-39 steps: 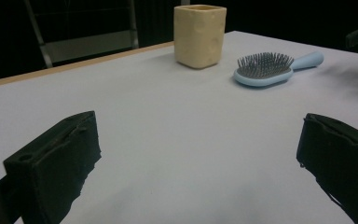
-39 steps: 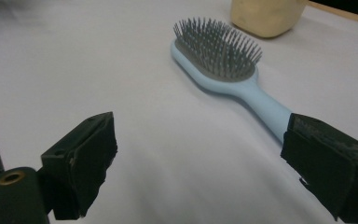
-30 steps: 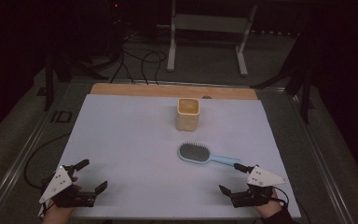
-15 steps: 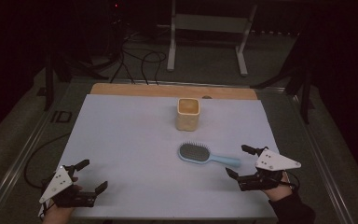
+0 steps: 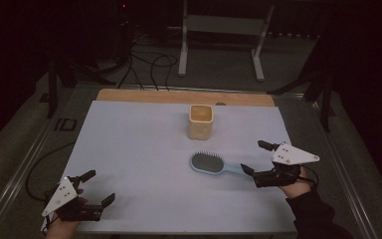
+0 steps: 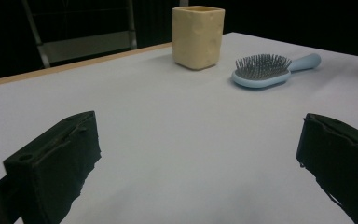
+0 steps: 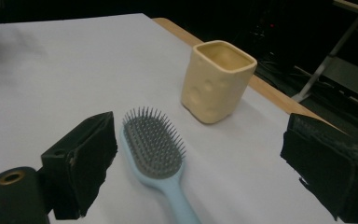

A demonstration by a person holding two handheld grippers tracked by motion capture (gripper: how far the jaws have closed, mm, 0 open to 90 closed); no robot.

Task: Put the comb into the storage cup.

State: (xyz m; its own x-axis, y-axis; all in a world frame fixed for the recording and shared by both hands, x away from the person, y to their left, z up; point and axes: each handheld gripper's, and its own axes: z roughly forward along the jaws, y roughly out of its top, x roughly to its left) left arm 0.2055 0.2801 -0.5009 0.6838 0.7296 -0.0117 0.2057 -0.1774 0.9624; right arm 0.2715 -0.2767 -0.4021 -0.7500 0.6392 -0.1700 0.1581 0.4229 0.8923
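A light blue hairbrush (image 5: pixel 213 164) lies bristles up on the white table top (image 5: pixel 134 149), handle pointing right. Behind it stands a yellow square cup (image 5: pixel 200 121), upright and empty. My right gripper (image 5: pixel 254 157) is open just right of the brush handle's end, its jaws wide apart. In the right gripper view the hairbrush (image 7: pixel 153 147) lies between the jaws near the left one, with the cup (image 7: pixel 218 79) beyond. My left gripper (image 5: pixel 99 186) rests open at the front left corner. In its own view the cup (image 6: pixel 198 36) and hairbrush (image 6: pixel 263 72) are far off.
A wooden strip (image 5: pixel 144 95) borders the table's far edge. Beyond it on the dark floor are a metal stand (image 5: pixel 219 30) and loose cables (image 5: pixel 149 64). A wide bare stretch of table lies between the left gripper and the brush.
My right gripper has moved forward from the front right edge to the end of the brush handle. The left gripper, brush and cup have stayed put.
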